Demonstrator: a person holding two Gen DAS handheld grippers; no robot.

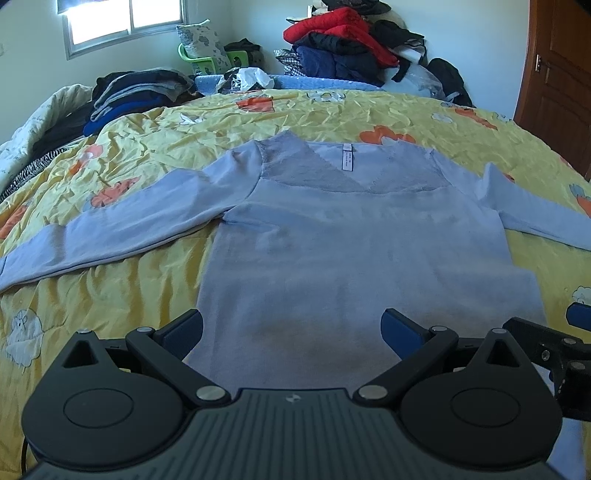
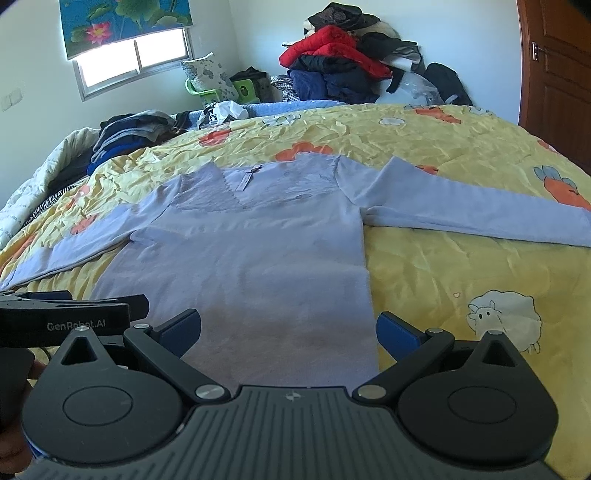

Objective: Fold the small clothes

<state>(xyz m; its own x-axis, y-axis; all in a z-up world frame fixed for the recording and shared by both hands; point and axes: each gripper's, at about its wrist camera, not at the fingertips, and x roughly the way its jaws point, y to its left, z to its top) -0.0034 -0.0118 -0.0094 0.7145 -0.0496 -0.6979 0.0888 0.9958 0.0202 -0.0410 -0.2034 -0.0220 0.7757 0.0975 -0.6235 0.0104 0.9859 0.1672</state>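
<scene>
A pale lilac long-sleeved V-neck top (image 1: pixel 332 243) lies flat on the yellow bedspread (image 1: pixel 155 147), front up, both sleeves spread out to the sides, hem nearest me. It also shows in the right wrist view (image 2: pixel 251 251). My left gripper (image 1: pixel 291 332) is open and empty, hovering over the hem's left part. My right gripper (image 2: pixel 288 330) is open and empty over the hem's right corner. Each gripper shows at the edge of the other's view: the right one (image 1: pixel 554 347) and the left one (image 2: pixel 66 310).
A heap of red and dark clothes (image 1: pixel 351 40) is piled at the far side of the bed. Folded dark garments (image 1: pixel 136 92) lie at the far left. A wooden door (image 1: pixel 557 74) stands at the right, a window (image 1: pixel 122 22) at the back left.
</scene>
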